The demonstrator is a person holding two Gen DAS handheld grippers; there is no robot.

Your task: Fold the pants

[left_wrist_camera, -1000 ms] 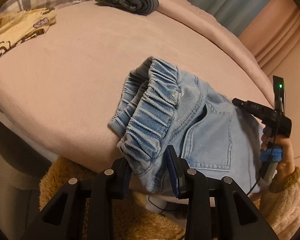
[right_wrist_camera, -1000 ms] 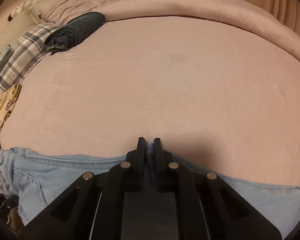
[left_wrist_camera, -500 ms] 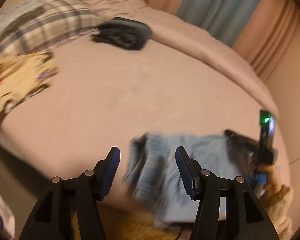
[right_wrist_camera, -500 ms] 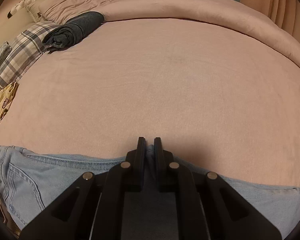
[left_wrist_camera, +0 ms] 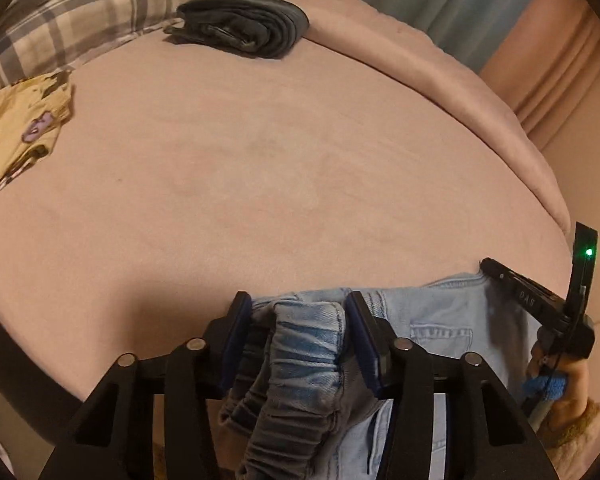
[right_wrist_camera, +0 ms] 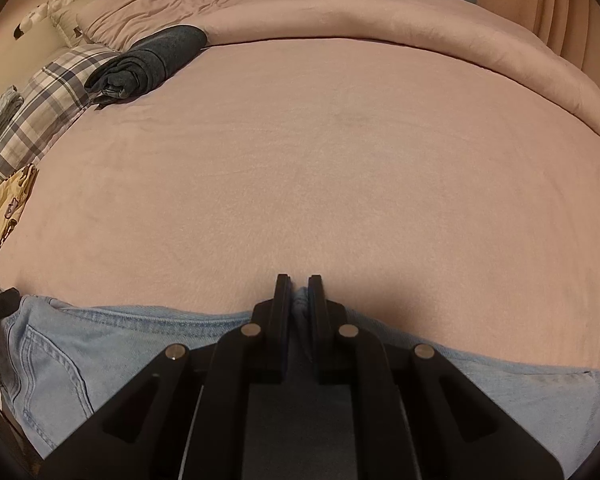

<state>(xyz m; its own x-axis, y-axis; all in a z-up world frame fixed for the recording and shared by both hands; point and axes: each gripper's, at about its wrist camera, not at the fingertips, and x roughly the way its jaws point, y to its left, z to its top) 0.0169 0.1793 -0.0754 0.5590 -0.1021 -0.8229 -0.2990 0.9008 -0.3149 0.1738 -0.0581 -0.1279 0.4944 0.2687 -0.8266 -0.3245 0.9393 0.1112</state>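
Light blue denim pants [left_wrist_camera: 440,316] lie along the near edge of a pink bed [left_wrist_camera: 280,168]. My left gripper [left_wrist_camera: 298,304] is open, with the bunched elastic waistband [left_wrist_camera: 300,344] sitting between its two jaws. My right gripper [right_wrist_camera: 299,288] is shut on the upper edge of the pants [right_wrist_camera: 148,332], further along the fabric. The right gripper also shows at the right of the left wrist view [left_wrist_camera: 496,272], holding the denim edge.
A folded dark grey garment [left_wrist_camera: 240,24] lies at the far side of the bed, beside a plaid pillow [left_wrist_camera: 68,20]. A yellow printed garment [left_wrist_camera: 16,136] lies at the left. A rolled pink duvet [right_wrist_camera: 380,12] runs along the back.
My left gripper has swung up and forward, and the elastic waistband now sits between its open jaws. The right gripper stays shut on the pants edge, almost unmoved.
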